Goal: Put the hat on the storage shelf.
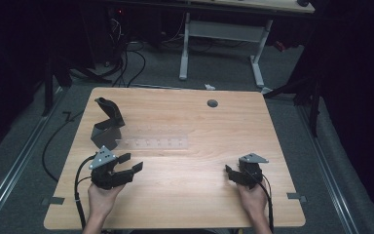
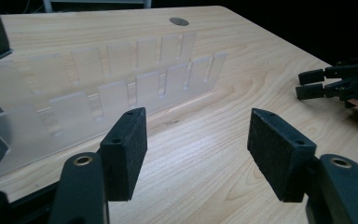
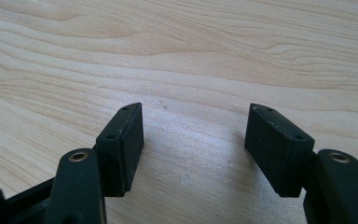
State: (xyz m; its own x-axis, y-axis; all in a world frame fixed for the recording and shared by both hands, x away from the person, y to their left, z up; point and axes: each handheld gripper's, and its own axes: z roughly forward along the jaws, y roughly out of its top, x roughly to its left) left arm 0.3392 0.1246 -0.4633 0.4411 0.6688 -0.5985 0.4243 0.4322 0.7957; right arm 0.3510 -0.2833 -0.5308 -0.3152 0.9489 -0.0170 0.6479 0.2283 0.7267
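Note:
A clear plastic rack point(image 1: 151, 143) with a row of slots lies across the middle of the wooden table point(image 1: 199, 122). My left gripper point(image 1: 130, 163) hovers just in front of the rack's left end, open, with nothing between its fingers. In the left gripper view the clear plastic rack point(image 2: 121, 88) stands a short way beyond my left gripper point(image 2: 198, 144), whose jaws are spread wide. My right gripper point(image 1: 229, 171) rests low near the front right of the table, pointing left. In its own view my right gripper point(image 3: 196, 135) is open over bare wood.
A dark grey bent metal stand point(image 1: 108, 124) with a black top sits at the rack's left end. A round cable hole point(image 1: 212, 103) is near the table's far edge. Cables and a white desk frame point(image 1: 224, 44) lie on the floor beyond.

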